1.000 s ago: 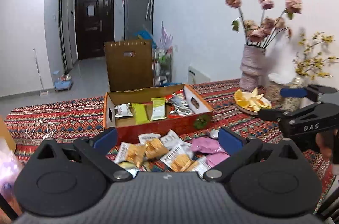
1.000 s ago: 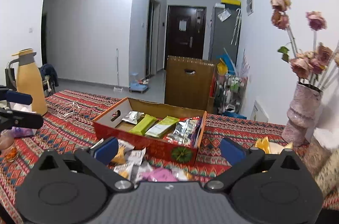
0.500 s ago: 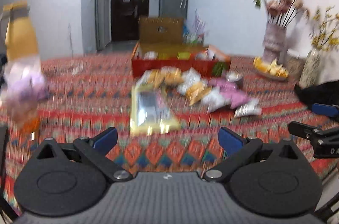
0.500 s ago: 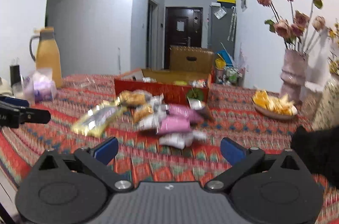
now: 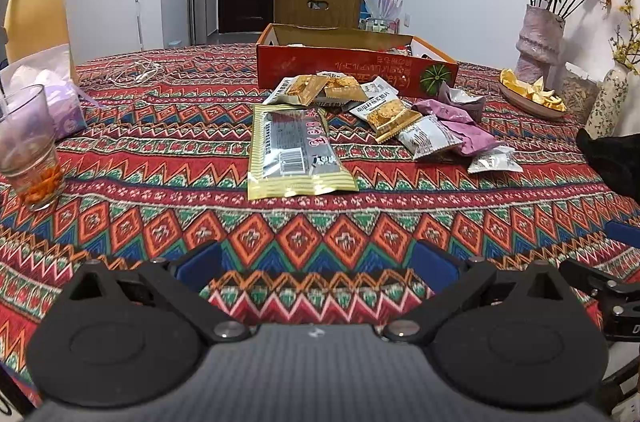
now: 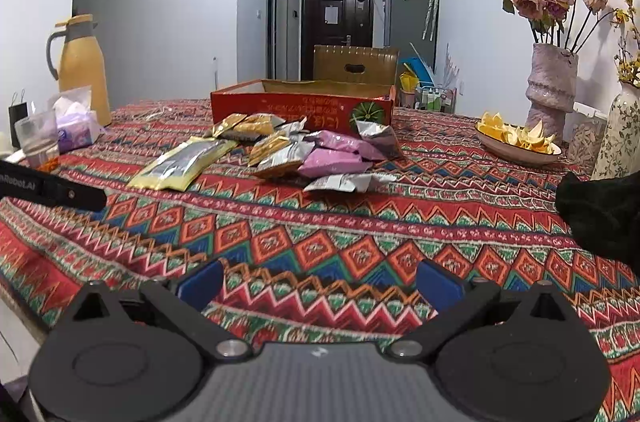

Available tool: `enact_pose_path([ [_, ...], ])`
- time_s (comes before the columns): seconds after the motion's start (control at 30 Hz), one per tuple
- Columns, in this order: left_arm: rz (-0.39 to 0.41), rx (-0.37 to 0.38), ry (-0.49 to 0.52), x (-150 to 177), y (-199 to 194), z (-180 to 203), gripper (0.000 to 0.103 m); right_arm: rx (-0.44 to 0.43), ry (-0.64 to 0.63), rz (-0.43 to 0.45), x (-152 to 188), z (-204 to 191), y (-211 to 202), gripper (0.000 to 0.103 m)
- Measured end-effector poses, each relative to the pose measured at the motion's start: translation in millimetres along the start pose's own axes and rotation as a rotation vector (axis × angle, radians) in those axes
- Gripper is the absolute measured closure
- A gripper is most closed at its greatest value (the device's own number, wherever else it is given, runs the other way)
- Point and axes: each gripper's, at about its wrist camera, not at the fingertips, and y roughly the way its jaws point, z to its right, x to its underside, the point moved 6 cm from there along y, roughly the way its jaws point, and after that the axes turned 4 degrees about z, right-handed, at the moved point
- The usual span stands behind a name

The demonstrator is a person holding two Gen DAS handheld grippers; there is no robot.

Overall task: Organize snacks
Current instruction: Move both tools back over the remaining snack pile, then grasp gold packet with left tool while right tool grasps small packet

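On the patterned tablecloth [image 5: 160,158], your shallow red cardboard box [image 5: 352,68] hides its contents; loose foil snack packets [image 6: 276,150] lie before it. Both grippers [image 5: 316,266] [image 6: 320,280] gape, empty.

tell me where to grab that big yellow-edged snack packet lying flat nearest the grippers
Take the big yellow-edged packet by its near sealed edge, coming in low from the front with the left gripper, which is open and faces it. It lies flat on the tablecloth, clear of the snack pile except at its far end, so the thin near edge is probably the easiest pinch.
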Motion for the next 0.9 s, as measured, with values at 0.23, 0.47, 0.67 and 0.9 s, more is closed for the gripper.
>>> enact_pose_path([
  [0.23,0.000,0.013,0.014,-24,36,-4,0.000,0.001,0.001,-0.005,-18,4,26,0.000],
  [0.47,0.047,0.016,0.084,-72,83,-19,0.000,-0.045,-0.048,-0.010,-57,-10,72,0.002],
  [0.67,0.051,0.138,0.112,-116,146,-28,0.002,-0.088,-0.120,-0.018,-94,-35,131,0.010],
  [0.9,0.037,0.195,0.109,-139,226,-39,0.019,-0.122,-0.136,-0.097,-113,-56,220,0.026],
])
